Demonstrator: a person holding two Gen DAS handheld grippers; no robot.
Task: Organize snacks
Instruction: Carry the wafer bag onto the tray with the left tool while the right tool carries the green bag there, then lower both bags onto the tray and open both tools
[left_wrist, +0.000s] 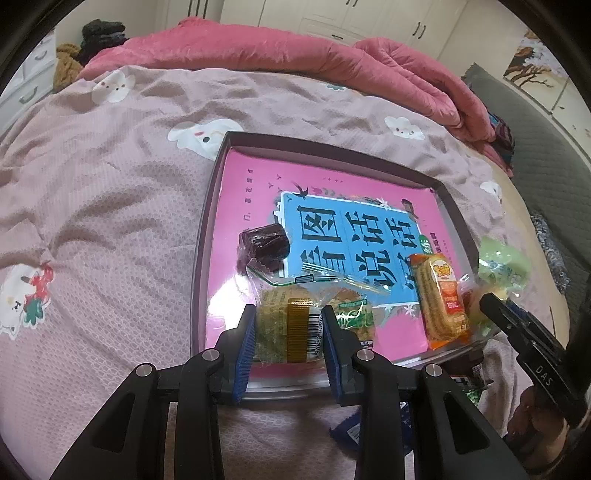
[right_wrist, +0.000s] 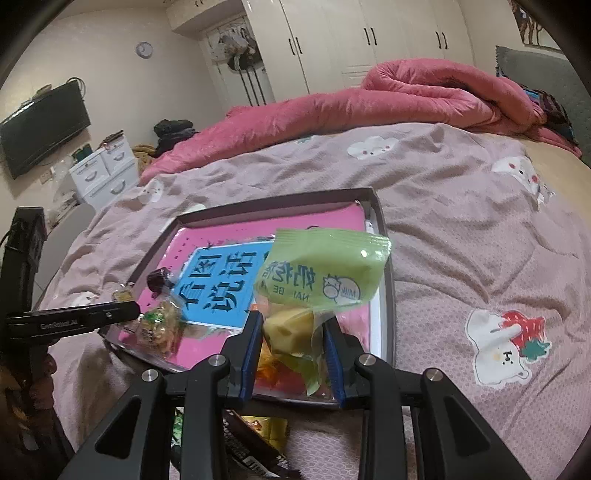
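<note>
- Left gripper (left_wrist: 289, 334): blue pads closed on a clear-wrapped green cake (left_wrist: 284, 325), at 6 o'clock of the tray (left_wrist: 207, 236)
- Right gripper (right_wrist: 293, 349): clamped on a green milk-snack packet (right_wrist: 325, 273), held above the tray's 5 o'clock corner
- Tray contents: dark candy (left_wrist: 264, 242) at 9 o'clock, orange wafer pack (left_wrist: 441, 302) at 4 o'clock
- Tray rests on pink bedspread (left_wrist: 110, 206)

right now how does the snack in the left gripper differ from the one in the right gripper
The clear-wrapped cake in the left gripper has a see-through wrapper with a gold band and barcode; the green packet in the right gripper is mostly opaque green with a cow logo. The cake lies low over the tray; the packet stands up, lifted above it. Both are single wrapped snacks pinched between blue pads.
</note>
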